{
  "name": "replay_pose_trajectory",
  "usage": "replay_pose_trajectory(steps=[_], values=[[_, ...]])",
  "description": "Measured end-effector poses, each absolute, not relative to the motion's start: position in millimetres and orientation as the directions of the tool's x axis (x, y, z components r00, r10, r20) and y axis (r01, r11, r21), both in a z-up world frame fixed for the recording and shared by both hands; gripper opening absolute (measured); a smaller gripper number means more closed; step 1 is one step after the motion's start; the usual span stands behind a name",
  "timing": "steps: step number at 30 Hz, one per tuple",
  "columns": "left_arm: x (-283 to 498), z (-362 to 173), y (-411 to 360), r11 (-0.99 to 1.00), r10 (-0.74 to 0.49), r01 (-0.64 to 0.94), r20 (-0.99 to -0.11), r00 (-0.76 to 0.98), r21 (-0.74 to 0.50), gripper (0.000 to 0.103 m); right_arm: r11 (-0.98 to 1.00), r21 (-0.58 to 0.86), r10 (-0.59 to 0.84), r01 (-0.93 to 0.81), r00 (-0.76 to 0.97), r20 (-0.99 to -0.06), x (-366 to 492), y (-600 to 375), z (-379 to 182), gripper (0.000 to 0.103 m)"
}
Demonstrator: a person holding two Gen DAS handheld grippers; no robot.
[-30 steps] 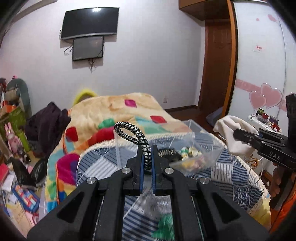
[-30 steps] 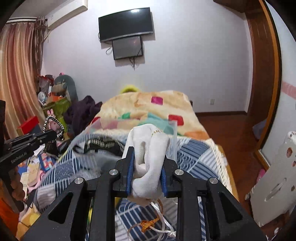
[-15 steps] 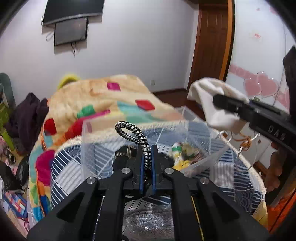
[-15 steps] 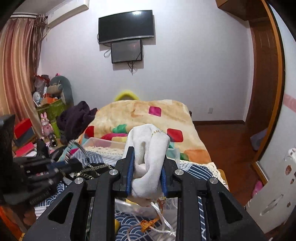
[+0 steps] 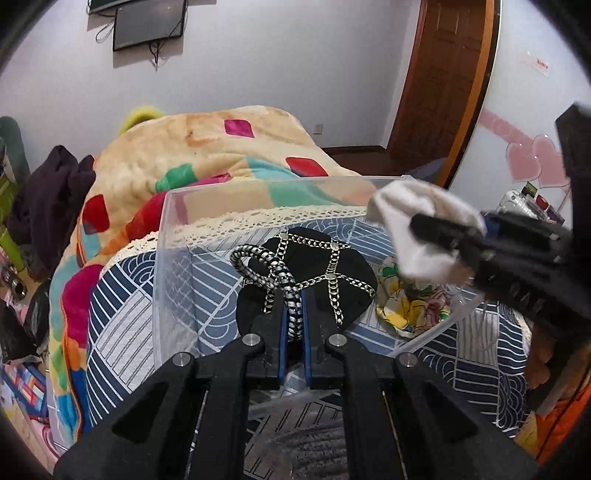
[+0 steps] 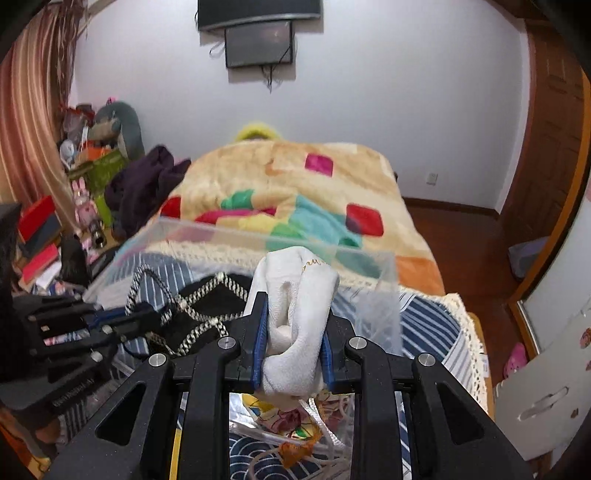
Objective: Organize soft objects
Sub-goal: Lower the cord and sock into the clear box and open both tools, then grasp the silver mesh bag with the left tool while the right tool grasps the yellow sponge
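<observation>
Left wrist view: the left gripper (image 5: 293, 325) is pinched tight on a black-and-white braided cord (image 5: 275, 275), above a clear plastic bin (image 5: 162, 258) resting on a blue-and-white patterned bedspread (image 5: 122, 325). Inside the bin lie a black cloth with silver chains (image 5: 325, 266) and, at 3 o'clock of it, a floral fabric (image 5: 406, 306). At 2 o'clock the right gripper (image 5: 443, 230) clamps a white cloth (image 5: 413, 229) over the bin's corner. Beyond, at 12 o'clock, a patchwork blanket (image 5: 221, 155), a wall screen (image 5: 149, 22) and a wooden door (image 5: 439, 74).

Right wrist view: the right gripper (image 6: 293, 341) squeezes the white cloth (image 6: 295, 314) over the bin (image 6: 369, 258). At 9 o'clock the left gripper (image 6: 147, 317) holds the cord (image 6: 142, 280). A striped curtain (image 6: 26, 129) and cluttered toys (image 6: 96, 140) fill 10 o'clock; the wall screen (image 6: 258, 40) hangs at 12.
</observation>
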State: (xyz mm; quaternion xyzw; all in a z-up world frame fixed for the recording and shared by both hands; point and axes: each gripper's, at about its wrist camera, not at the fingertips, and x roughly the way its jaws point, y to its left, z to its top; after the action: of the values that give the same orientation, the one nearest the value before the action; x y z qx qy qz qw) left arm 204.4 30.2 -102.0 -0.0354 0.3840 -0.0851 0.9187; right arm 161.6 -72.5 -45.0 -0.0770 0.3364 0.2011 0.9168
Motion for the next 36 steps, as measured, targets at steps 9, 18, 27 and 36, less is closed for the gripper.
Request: replay_pose_trajectory(steps=[9, 18, 27, 36], values=[[200, -98, 35, 0.981, -0.196, 0.125, -0.702, 0.685, -0.151, 0.014, 0.899, -0.028, 0.291, -0.438, 0.643, -0.708, 162, -68, -59, 0.029], [173, -82, 31, 0.987, -0.163, 0.123, -0.666, 0.728, -0.107, 0.054, 0.903, -0.040, 0.298, -0.427, 0.692, -0.658, 144, -82, -44, 0.061], [136, -58, 35, 0.992, -0.121, 0.083, -0.589, 0.799, -0.092, 0.083, 0.908, -0.048, 0.317, -0.416, 0.758, -0.570, 111, -95, -20, 0.076], [113, -75, 25, 0.994, -0.110, 0.097, -0.602, 0.791, -0.054, 0.092, 0.890, -0.020, 0.361, -0.455, 0.732, -0.579, 90, -92, -39, 0.082]])
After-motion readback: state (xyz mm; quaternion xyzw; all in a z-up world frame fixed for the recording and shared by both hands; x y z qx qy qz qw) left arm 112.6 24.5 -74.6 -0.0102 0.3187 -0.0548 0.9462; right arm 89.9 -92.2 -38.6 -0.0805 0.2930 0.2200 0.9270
